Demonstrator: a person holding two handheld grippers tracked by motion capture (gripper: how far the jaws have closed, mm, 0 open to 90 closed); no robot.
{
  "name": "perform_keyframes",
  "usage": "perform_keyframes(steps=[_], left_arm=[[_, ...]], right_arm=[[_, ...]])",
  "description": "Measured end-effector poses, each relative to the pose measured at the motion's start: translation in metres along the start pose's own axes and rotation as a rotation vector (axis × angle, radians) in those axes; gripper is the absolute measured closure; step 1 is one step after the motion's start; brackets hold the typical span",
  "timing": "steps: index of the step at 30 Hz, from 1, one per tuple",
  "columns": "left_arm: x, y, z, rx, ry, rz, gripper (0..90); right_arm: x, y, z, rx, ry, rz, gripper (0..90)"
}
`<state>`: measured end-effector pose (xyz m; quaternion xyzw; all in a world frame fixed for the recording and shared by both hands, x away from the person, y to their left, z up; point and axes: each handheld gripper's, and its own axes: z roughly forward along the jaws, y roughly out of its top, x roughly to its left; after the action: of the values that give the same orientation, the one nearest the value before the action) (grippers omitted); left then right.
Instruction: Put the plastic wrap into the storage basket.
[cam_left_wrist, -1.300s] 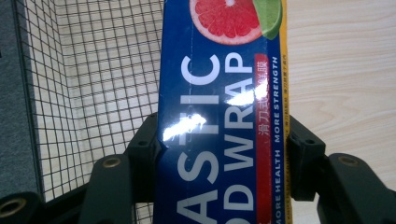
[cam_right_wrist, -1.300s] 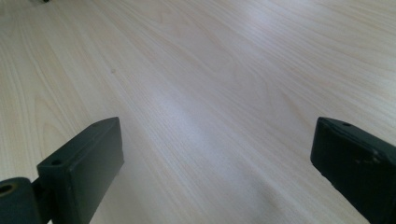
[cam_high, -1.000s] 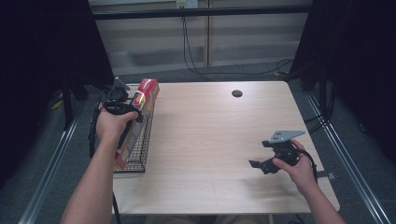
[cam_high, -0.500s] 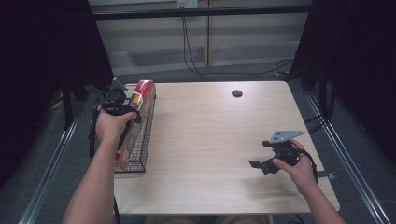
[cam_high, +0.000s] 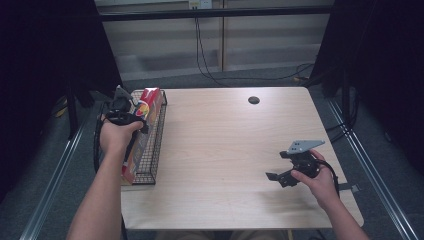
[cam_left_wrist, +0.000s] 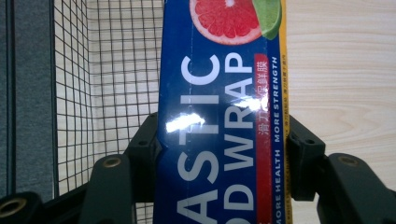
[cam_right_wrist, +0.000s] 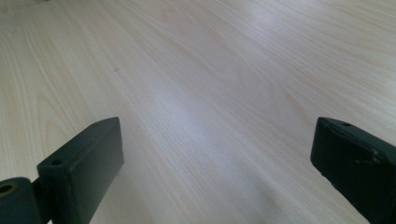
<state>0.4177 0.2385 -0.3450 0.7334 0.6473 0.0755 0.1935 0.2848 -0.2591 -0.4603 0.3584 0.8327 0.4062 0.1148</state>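
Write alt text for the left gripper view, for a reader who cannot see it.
A blue plastic wrap box, printed with a grapefruit slice and white lettering, is clamped between the two black jaws of the left tool. Behind it on the left is a black wire mesh basket, and on the right is the pale wooden table.

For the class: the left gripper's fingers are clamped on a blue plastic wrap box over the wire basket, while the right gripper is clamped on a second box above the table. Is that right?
Not quite. The left gripper does clamp the plastic wrap box over the wire basket. But the right gripper holds nothing: the right gripper view shows its fingers spread apart with bare table between them.
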Motion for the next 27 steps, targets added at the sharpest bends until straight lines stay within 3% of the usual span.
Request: perform_keyframes(steps=[20, 22, 27], left_arm=[[0.003, -0.005, 0.007, 0.011, 0.026, -0.048, 42.7], [0.002, -0.006, 0.008, 0.01, 0.023, -0.075, 42.7], [0.005, -0.007, 0.012, 0.024, 0.032, -0.07, 42.6]], right_arm=[[0.001, 0.0, 0.0, 0.001, -0.002, -0.007, 2.1], [0.001, 0.0, 0.0, 0.002, -0.002, -0.006, 2.1], [0.001, 0.0, 0.0, 0.0, -0.002, -0.008, 2.1]])
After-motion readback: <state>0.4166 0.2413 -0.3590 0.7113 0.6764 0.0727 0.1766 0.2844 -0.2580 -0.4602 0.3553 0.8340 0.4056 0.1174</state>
